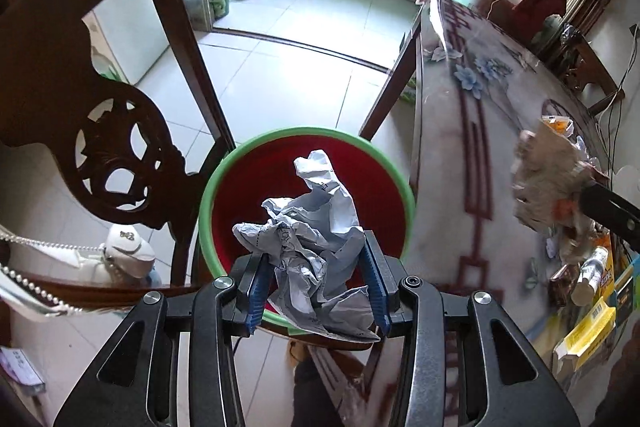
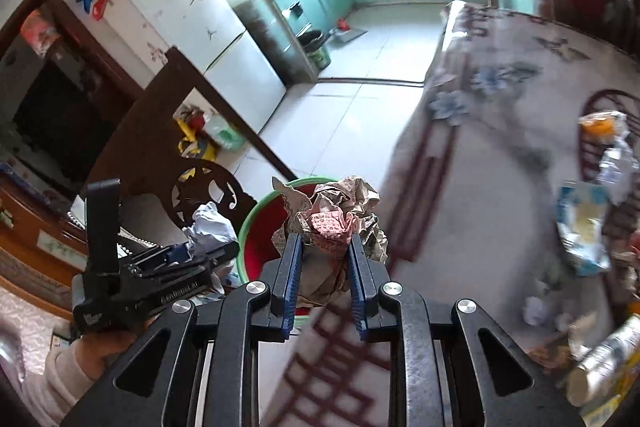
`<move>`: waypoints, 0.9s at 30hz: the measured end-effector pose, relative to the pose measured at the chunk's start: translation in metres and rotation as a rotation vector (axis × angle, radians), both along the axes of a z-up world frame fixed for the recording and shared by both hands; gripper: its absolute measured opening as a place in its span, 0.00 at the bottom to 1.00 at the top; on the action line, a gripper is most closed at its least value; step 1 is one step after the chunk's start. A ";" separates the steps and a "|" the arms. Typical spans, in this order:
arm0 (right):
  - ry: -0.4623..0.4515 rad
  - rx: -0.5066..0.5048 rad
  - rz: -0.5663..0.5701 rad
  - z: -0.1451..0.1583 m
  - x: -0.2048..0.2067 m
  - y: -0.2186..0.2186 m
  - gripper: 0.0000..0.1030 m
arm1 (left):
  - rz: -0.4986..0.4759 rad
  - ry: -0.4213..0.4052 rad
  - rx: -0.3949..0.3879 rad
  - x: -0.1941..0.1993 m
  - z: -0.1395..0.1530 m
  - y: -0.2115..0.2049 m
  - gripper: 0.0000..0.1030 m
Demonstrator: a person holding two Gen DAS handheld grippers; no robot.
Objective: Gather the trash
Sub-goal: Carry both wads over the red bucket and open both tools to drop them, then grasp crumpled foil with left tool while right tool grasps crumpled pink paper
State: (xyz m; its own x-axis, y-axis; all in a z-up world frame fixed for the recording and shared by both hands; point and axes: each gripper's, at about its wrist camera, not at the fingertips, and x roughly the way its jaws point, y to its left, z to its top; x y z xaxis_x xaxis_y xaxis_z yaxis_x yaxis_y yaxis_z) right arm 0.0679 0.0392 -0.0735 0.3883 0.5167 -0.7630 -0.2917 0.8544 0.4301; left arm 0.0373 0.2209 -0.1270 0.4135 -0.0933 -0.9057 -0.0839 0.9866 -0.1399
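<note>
My left gripper is shut on a crumpled white paper and holds it over a red bin with a green rim beside the table. My right gripper is shut on a crumpled brownish printed paper, held over the table edge just short of the same bin. The left gripper with its white paper shows at the left of the right wrist view. The right gripper's paper shows blurred at the right of the left wrist view.
A carved dark wooden chair stands left of the bin. The table with a flowered cloth lies to the right, with boxes, wrappers and a bottle on its near right part. A white fridge and tiled floor lie beyond.
</note>
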 end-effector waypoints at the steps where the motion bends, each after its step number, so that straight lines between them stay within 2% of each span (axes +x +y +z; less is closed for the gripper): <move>1: 0.004 -0.001 0.003 -0.003 0.004 0.007 0.19 | -0.005 0.007 -0.004 0.001 -0.002 0.002 0.39; 8: 0.042 -0.008 0.022 -0.019 0.021 0.031 0.23 | -0.025 0.009 -0.027 0.008 -0.005 0.013 0.40; 10: 0.050 -0.004 0.023 -0.020 0.024 0.029 0.31 | -0.024 0.007 -0.013 0.011 -0.006 0.014 0.51; 11: 0.048 -0.003 0.015 -0.021 0.025 0.031 0.35 | -0.018 0.002 -0.001 0.011 -0.005 0.016 0.64; 12: 0.044 0.000 0.006 -0.021 0.025 0.030 0.37 | -0.010 -0.010 0.005 0.011 -0.004 0.018 0.71; 20: -0.005 -0.039 -0.025 -0.002 0.014 0.019 0.39 | -0.029 -0.053 0.012 0.012 0.007 0.018 0.71; 27: -0.025 -0.075 -0.055 0.013 -0.010 -0.012 0.39 | -0.083 -0.073 0.017 0.009 0.013 -0.002 0.71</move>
